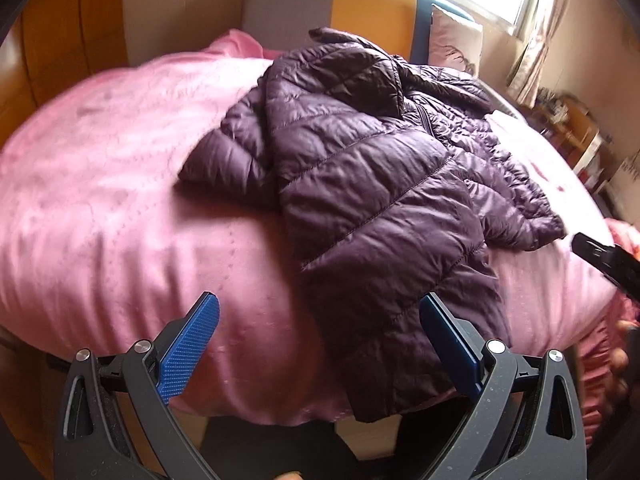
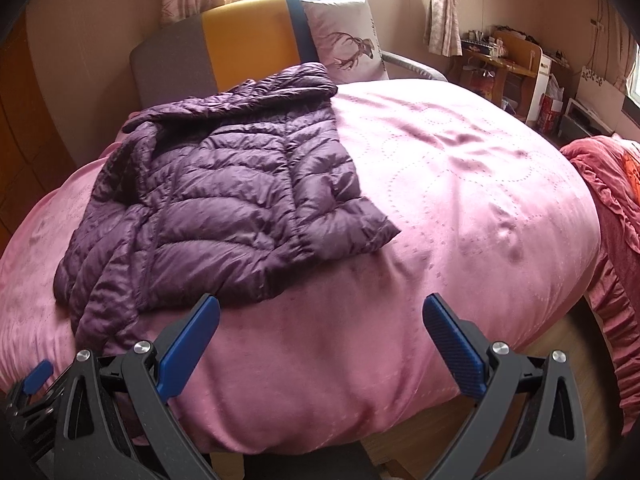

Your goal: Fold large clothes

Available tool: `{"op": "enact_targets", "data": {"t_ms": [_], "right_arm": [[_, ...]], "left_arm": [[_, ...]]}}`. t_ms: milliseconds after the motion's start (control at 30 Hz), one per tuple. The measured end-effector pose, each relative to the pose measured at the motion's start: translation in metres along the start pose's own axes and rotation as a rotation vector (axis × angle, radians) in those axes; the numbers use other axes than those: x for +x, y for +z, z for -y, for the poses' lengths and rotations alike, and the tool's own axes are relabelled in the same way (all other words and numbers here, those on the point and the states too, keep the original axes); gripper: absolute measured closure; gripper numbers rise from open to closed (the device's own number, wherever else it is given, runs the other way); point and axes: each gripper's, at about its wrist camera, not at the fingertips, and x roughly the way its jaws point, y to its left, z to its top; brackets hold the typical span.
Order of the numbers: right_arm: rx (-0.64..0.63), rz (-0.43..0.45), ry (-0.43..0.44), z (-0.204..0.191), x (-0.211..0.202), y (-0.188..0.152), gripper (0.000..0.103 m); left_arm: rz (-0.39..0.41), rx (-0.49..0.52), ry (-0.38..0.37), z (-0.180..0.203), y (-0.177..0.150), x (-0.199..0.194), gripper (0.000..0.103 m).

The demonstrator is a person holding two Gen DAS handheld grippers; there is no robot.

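Observation:
A dark purple quilted puffer jacket (image 1: 372, 184) lies crumpled on a pink bedspread (image 1: 100, 208), its hem hanging over the near edge of the bed. My left gripper (image 1: 320, 312) is open just before that hem, with nothing between its blue fingers. In the right wrist view the jacket (image 2: 216, 200) lies to the left on the bedspread (image 2: 460, 200). My right gripper (image 2: 320, 312) is open above bare bedspread, to the right of the jacket's lower corner. The right gripper's black body (image 1: 612, 264) shows at the right edge of the left wrist view, and the left gripper's finger (image 2: 38, 376) at the lower left of the right one.
A grey, yellow and blue headboard (image 2: 240, 36) and a deer-print pillow (image 2: 344, 40) stand at the far end under a window. A red ruffled quilt (image 2: 616, 216) hangs at the bed's right side. A cluttered wooden desk (image 2: 508, 68) is at the back right. A wooden wardrobe (image 1: 52, 40) stands left.

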Motion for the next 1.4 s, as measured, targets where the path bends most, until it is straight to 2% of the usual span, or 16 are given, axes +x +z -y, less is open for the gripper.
{"op": "enact_targets", "data": {"t_ms": [100,167,200,300,333,400,433,500,667,767,833,1000,1233,1300,1367,1400], "right_arm": [[0.006,-0.016,-0.014,0.011,0.023,0.014,0.002],[0.015,-0.029,-0.02,0.017,0.042,0.025,0.002],[0.02,-0.036,-0.014,0.019,0.05,0.029,0.002],[0.025,-0.074,0.014,0.021,0.076,0.04,0.003],[0.022,-0.091,0.021,0.02,0.086,0.042,0.007],[0.001,-0.11,0.047,0.016,0.099,0.042,0.018],[-0.02,-0.108,0.059,0.012,0.102,0.042,0.03],[-0.072,-0.099,0.117,0.004,0.098,0.04,0.052],[-0.169,-0.092,0.158,0.003,0.086,0.036,0.074],[-0.209,-0.09,0.164,0.009,0.076,0.032,0.08],[-0.241,-0.09,0.16,0.011,0.068,0.028,0.083],[-0.32,-0.093,0.083,0.026,0.048,0.015,0.087],[-0.333,-0.197,0.061,0.061,0.029,0.002,0.088],[-0.348,-0.227,0.073,0.064,0.024,-0.003,0.088],[-0.356,-0.253,0.083,0.064,0.023,-0.001,0.085],[-0.353,-0.275,0.095,0.065,0.024,0.003,0.075]], "left_arm": [[-0.044,-0.074,-0.105,-0.013,-0.005,0.006,0.004],[-0.074,-0.081,-0.144,-0.014,-0.008,0.012,0.01],[-0.089,-0.067,-0.143,-0.011,-0.01,0.016,0.016],[-0.099,-0.018,-0.134,-0.003,-0.014,0.025,0.019],[-0.092,-0.002,-0.127,0.0,-0.014,0.026,0.026],[-0.061,0.057,-0.099,0.008,-0.014,0.026,0.059],[-0.058,0.08,-0.123,0.009,-0.012,0.025,0.084],[-0.048,0.06,-0.178,0.003,-0.004,0.018,0.096],[0.085,-0.058,-0.229,-0.049,0.035,-0.022,0.097],[0.195,-0.185,-0.178,-0.108,0.062,-0.051,0.097],[0.258,-0.262,-0.104,-0.15,0.077,-0.066,0.097],[0.337,-0.367,0.013,-0.219,0.094,-0.099,0.099],[0.29,-0.452,0.236,-0.271,0.086,-0.104,0.099],[0.261,-0.464,0.356,-0.291,0.084,-0.093,0.096],[0.203,-0.505,0.464,-0.304,0.077,-0.08,0.087],[0.184,-0.528,0.489,-0.309,0.074,-0.077,0.073]]}}
